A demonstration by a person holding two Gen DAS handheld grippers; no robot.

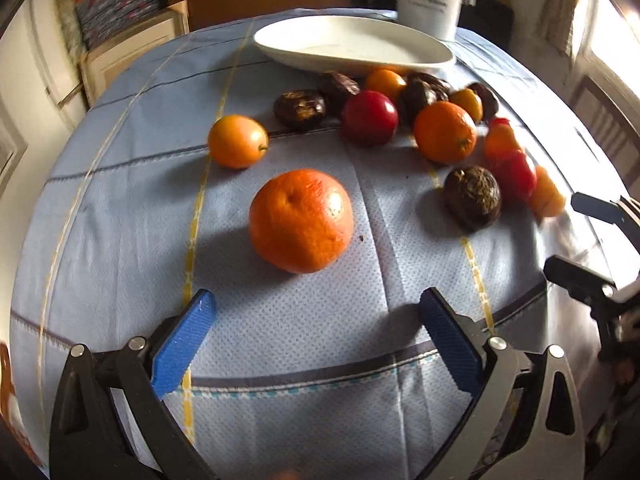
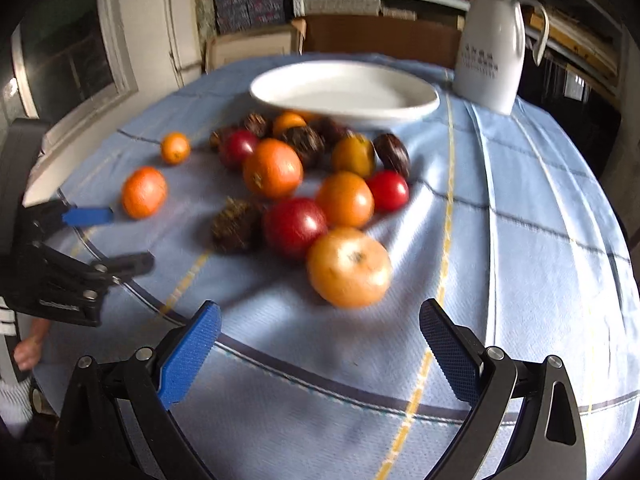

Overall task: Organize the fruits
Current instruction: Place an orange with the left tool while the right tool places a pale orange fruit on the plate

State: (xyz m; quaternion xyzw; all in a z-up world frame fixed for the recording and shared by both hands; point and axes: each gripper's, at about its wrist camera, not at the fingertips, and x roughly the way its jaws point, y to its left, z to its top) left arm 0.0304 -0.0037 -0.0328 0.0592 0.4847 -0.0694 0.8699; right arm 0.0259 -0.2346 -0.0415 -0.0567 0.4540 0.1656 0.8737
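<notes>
A large orange (image 1: 301,221) lies alone on the blue tablecloth, just ahead of my left gripper (image 1: 318,312), which is open and empty. Several more fruits lie in a cluster beyond: a small orange (image 1: 237,141), a red apple (image 1: 369,118), dark passion fruits (image 1: 472,197). An empty white oval plate (image 1: 352,46) sits behind them. My right gripper (image 2: 320,324) is open and empty, just short of a pale orange fruit (image 2: 349,267) at the near edge of the cluster. The plate (image 2: 344,94) lies beyond.
A white thermos jug (image 2: 490,54) stands at the plate's right. The right gripper shows at the right edge of the left wrist view (image 1: 588,240); the left gripper shows at the left of the right wrist view (image 2: 100,236). Shelves and boxes stand behind the table.
</notes>
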